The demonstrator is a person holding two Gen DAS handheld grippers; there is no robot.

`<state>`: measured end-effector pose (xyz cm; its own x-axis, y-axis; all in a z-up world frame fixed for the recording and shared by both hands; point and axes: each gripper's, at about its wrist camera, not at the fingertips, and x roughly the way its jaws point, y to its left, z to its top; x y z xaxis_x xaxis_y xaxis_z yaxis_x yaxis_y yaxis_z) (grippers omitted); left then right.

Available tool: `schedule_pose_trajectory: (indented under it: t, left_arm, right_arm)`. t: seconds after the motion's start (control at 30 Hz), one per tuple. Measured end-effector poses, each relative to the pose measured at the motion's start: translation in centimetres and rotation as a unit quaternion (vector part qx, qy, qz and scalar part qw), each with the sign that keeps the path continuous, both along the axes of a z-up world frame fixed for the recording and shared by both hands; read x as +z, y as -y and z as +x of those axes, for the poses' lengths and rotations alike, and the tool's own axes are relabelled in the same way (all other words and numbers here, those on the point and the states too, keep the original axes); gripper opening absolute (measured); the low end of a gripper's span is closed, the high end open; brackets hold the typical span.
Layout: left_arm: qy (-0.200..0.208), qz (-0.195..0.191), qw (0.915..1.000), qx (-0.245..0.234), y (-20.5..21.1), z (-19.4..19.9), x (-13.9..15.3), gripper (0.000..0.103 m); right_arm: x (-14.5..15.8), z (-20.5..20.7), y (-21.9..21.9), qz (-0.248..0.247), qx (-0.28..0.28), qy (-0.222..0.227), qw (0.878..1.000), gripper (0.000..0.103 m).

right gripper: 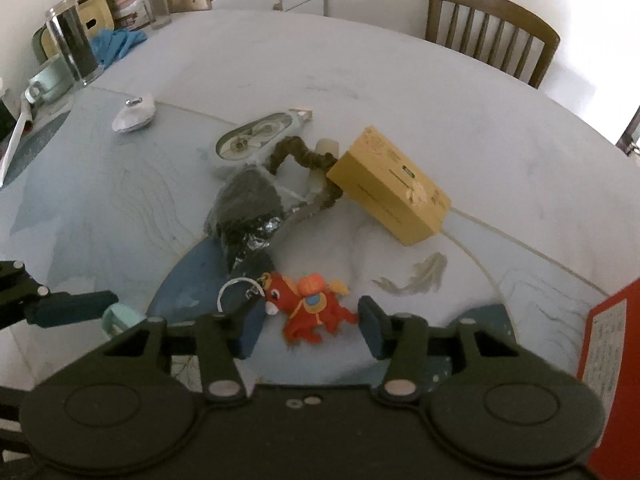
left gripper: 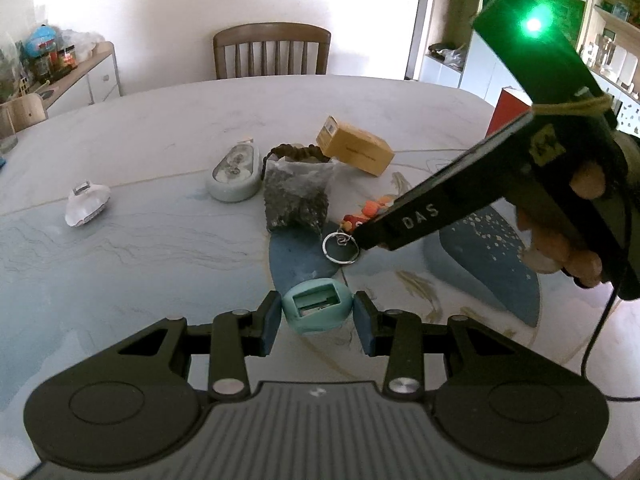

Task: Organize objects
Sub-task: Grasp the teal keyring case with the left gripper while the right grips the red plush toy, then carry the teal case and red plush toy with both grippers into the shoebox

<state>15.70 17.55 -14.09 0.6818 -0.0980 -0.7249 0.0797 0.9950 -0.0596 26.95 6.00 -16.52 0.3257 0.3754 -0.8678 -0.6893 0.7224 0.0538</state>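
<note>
My left gripper [left gripper: 316, 326] is open, its blue pads on either side of a small teal case [left gripper: 317, 310] on the table, not touching it. My right gripper [right gripper: 310, 330] is open around a red plush horse keychain [right gripper: 310, 306] with a metal ring [right gripper: 236, 288]; the ring also shows in the left wrist view [left gripper: 340, 247]. Behind them lie a dark foil bag [right gripper: 248, 212], a yellow box [right gripper: 390, 192], a brown bead bracelet [right gripper: 306, 158], an oval teal dish [right gripper: 256, 140] and a white shell-like object [right gripper: 134, 118].
A wooden chair [right gripper: 492, 32] stands at the table's far side. A glass jar [right gripper: 72, 44], blue cloth [right gripper: 118, 44] and mugs crowd the far left edge. A red box [right gripper: 612, 364] stands at the right. A sideboard [left gripper: 80, 80] lies beyond the table.
</note>
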Motion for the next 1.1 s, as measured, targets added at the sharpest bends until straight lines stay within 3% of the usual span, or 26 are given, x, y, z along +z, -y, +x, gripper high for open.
schedule_pose_trajectory:
  t: [0.13, 0.23, 0.6, 0.9, 1.1]
  left_arm:
    - [0.002, 0.001, 1.0, -0.005, 0.1, 0.0, 0.3, 0.038]
    - [0.004, 0.002, 0.9999, -0.01, 0.4, 0.1, 0.6, 0.038]
    - [0.012, 0.004, 0.9997, -0.021, 1.1, -0.9, 1.6, 0.038]
    - [0.023, -0.005, 0.9982, -0.055, 2.7, -0.9, 3.9, 0.039]
    - [0.046, -0.003, 0.9949, -0.09, 5.3, -0.4, 6.5, 0.039]
  right_arm:
    - [0.6, -0.4, 1.3, 0.011, -0.017, -0.013, 1.0, 0.029]
    - [0.7, -1.0, 2.1, 0.018, -0.021, -0.024, 0.999, 0.014]
    - [2.6, -4.5, 6.2, 0.057, -0.069, -0.034, 0.995, 0.013]
    - [6.3, -6.9, 10.4, 0.073, -0.114, -0.024, 0.991, 0.013]
    - [9.3, -7.4, 13.8, 0.111, -0.143, 0.0, 0.983, 0.013]
